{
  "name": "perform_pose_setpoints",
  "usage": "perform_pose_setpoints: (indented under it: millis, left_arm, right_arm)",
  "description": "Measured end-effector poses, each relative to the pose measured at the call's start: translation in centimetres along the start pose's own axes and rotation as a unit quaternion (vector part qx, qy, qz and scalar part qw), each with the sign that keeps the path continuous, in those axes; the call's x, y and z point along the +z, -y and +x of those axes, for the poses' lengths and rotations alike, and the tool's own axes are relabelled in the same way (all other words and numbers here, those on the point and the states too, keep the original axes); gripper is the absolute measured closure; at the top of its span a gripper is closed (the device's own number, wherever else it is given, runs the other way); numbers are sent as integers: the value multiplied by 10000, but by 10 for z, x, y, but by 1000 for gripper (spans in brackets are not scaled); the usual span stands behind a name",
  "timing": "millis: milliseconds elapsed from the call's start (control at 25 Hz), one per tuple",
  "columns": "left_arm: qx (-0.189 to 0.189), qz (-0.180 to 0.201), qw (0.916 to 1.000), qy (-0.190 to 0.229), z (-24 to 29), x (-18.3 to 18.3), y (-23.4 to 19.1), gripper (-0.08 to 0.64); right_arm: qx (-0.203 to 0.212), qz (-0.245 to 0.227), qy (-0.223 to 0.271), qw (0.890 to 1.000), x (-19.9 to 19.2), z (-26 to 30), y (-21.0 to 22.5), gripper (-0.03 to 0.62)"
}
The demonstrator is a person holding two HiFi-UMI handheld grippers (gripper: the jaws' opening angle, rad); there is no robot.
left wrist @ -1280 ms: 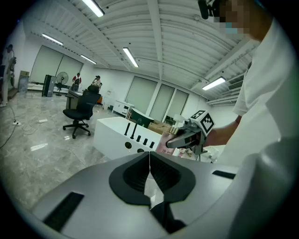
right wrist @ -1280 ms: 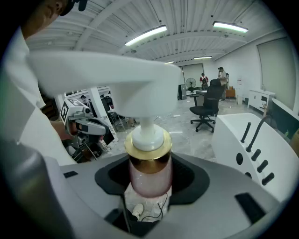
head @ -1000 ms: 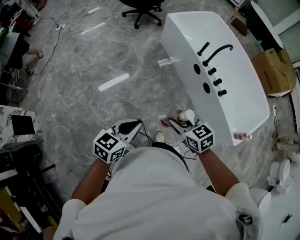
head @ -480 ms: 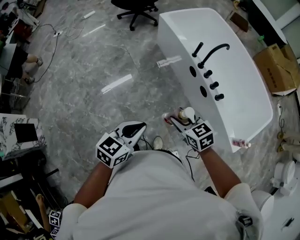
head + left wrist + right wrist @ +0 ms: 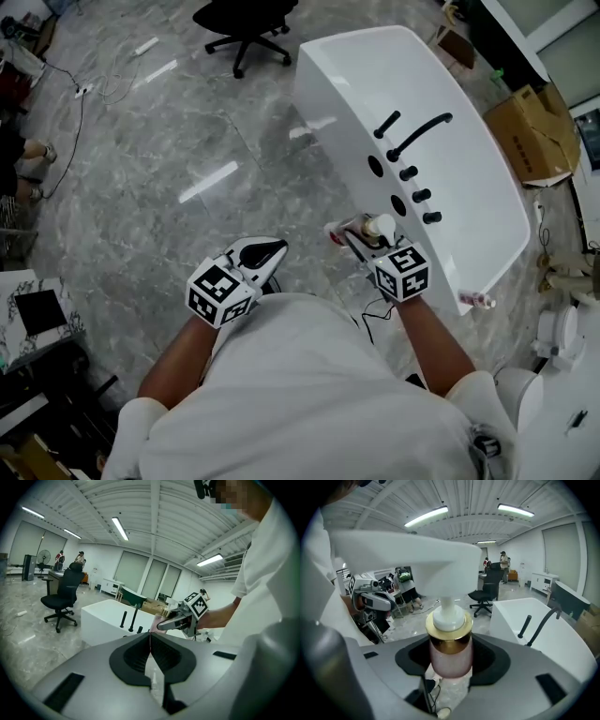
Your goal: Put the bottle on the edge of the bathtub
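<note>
My right gripper (image 5: 361,236) is shut on a pink pump bottle (image 5: 450,656) with a gold collar and a white pump head (image 5: 376,226). In the head view it is held in the air just left of the white bathtub (image 5: 347,70), close to the tub's near side wall. The right gripper view shows the bottle upright between the jaws, with the tub (image 5: 511,611) ahead to the right. My left gripper (image 5: 262,253) hangs over the floor to the left, its jaws closed together with nothing between them (image 5: 151,648).
Black tap fittings (image 5: 412,141) stand on the tub's rim. A small bottle (image 5: 476,300) lies at the tub's near corner. A black office chair (image 5: 246,23) stands beyond the tub, cardboard boxes (image 5: 530,131) lie to the right, and cables (image 5: 84,89) run over the grey marble floor.
The view has shifted toward the tub, which now sits lower and nearer. Both grippers keep about the same place before the body, and the bottle stays gripped.
</note>
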State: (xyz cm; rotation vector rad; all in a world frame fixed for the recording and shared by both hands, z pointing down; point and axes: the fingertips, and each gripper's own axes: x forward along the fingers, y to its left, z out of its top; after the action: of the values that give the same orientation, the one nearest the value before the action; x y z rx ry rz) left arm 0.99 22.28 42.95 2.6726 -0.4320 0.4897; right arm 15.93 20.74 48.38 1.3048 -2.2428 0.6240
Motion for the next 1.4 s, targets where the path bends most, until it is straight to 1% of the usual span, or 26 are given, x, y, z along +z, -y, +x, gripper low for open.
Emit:
perform_pose_setpoints:
  millis: [160,280,360,480,680,840,1080,1200,1400]
  left_arm:
    - [-229,185,9996,-30,-11,20,-49,541]
    - [-381,297,9988,-111,-22,26,-82,541]
    - [-446,324,9984,-140,-31,29,-103,541]
    - [-439,348,9983,-151,-39,32,-131,541]
    - [-347,177,9992,22,-39,47,-160,541]
    - [-200,108,9997,1,-31,58,-183,541]
    - [355,-107,9993,-61,-3,82,-239,541]
    - [564,-178,9982,-67,16,104,-264,541]
    - [799,-200,9966,-101,58,149,-294,541]
  right_arm:
    - [-237,226,18,9995,33,34,11,370]
    - [-439,402,60,9982,57,56,22,370]
    - [-575,413,85,9975,74,71,32,370]
    - [-712,423,146,9965,97,90,47,370]
    - [-775,408,68,9961,119,119,76,370]
    - [-792,400,41,9960,134,145,113,370]
    - [-774,348,31,9964,158,195,196,370]
    - [-744,331,-19,9967,172,226,239,370]
    - [-715,148,-38,9973,199,274,309,370]
